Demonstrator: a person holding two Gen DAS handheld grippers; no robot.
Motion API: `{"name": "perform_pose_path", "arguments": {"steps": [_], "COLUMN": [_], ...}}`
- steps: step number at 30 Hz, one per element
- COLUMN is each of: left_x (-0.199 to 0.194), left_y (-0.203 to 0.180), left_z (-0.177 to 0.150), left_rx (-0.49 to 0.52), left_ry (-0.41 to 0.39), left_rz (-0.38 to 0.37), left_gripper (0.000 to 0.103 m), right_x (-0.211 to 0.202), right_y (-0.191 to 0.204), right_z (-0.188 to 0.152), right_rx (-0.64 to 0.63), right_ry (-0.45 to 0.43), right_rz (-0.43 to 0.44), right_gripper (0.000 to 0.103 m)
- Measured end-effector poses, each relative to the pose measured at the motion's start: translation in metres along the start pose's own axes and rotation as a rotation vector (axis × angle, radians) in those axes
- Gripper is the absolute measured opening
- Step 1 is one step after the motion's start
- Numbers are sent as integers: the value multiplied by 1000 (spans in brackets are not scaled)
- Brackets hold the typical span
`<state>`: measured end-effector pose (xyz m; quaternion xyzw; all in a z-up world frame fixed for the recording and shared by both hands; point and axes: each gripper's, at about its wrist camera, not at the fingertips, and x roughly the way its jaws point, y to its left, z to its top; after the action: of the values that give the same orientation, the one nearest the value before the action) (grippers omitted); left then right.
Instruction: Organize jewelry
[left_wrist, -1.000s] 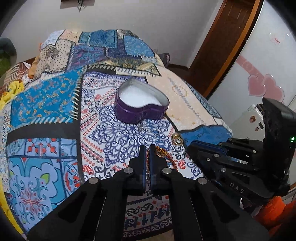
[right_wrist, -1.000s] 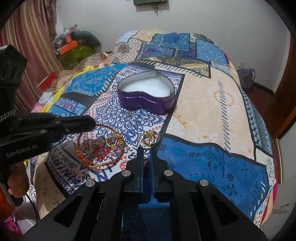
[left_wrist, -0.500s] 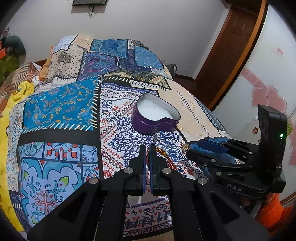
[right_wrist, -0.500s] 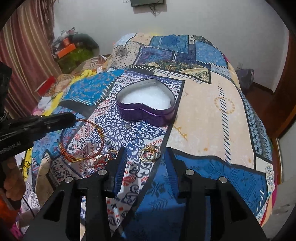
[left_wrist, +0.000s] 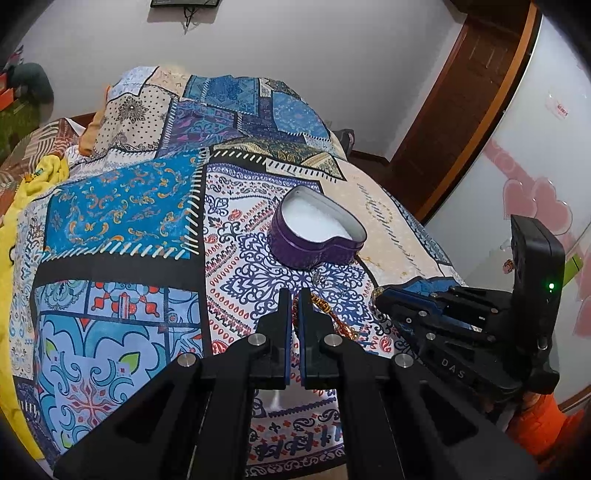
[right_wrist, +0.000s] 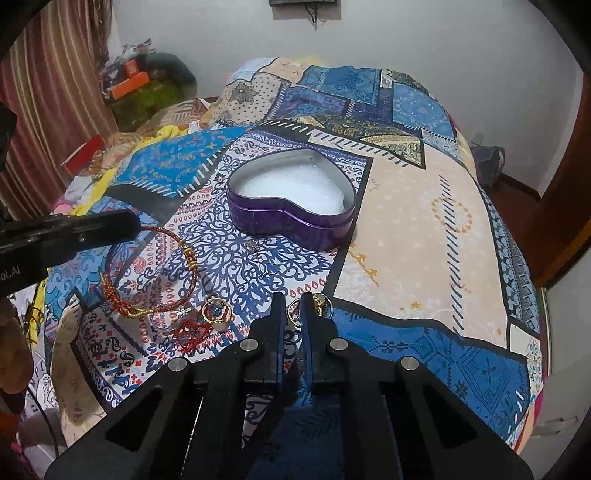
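Note:
A purple heart-shaped tin (right_wrist: 291, 212) with white padding stands open on the patterned bedspread; it also shows in the left wrist view (left_wrist: 317, 236). My left gripper (left_wrist: 294, 301) is shut on a red and gold bangle (right_wrist: 147, 273) and holds it lifted above the spread, left of the tin. My right gripper (right_wrist: 293, 304) is shut around a gold ring (right_wrist: 310, 308) lying on the spread in front of the tin. A ring with a blue stone (right_wrist: 216, 312) and red thread jewelry (right_wrist: 192, 330) lie to its left.
The bed edge runs along the right, with a wooden door (left_wrist: 461, 92) and a white wardrobe with pink hearts (left_wrist: 535, 199) beyond. Clutter and a striped curtain (right_wrist: 48, 103) are at the far left. A small silver earring (right_wrist: 254, 246) lies before the tin.
My left gripper has lifted the bangle up off the spread. My right gripper opened, moved forward over the gold ring, and closed on it.

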<state>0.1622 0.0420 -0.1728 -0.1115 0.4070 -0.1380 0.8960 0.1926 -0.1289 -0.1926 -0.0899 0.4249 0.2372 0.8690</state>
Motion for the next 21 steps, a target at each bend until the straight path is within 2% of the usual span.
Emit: {"name": "perform_pose_path", "arguments": {"steps": [7, 11, 12, 13, 14, 15, 16, 19, 21], "left_x": [-15, -21, -21, -21, -22, -22, -21, -20, -18], "left_y": [-4, -6, -6, -6, -6, -6, -5, -3, -1], "left_z": [6, 7, 6, 6, 6, 5, 5, 5, 5], "left_rx": [9, 11, 11, 11, 11, 10, 9, 7, 6], "left_ry": [-41, -55, -55, -54, -53, -52, -52, -49, -45], "left_rz": [10, 14, 14, 15, 15, 16, 16, 16, 15], "left_gripper": [2, 2, 2, 2, 2, 2, 2, 2, 2], "right_x": [-24, -26, -22, -19, -17, -16, -15, -5, 4], "right_y": [-1, -7, -8, -9, -11, -11, -10, -4, -5], "right_z": [6, 7, 7, 7, 7, 6, 5, 4, 4], "right_rx": [-5, 13, 23, 34, 45, 49, 43, -6, -12], "right_ry": [-62, -51, -30, -13, -5, -7, -13, -3, 20], "right_rz": [-19, -19, -17, -5, 10, 15, 7, -38, -36], "right_gripper": [6, 7, 9, 21, 40, 47, 50, 50, 44]}}
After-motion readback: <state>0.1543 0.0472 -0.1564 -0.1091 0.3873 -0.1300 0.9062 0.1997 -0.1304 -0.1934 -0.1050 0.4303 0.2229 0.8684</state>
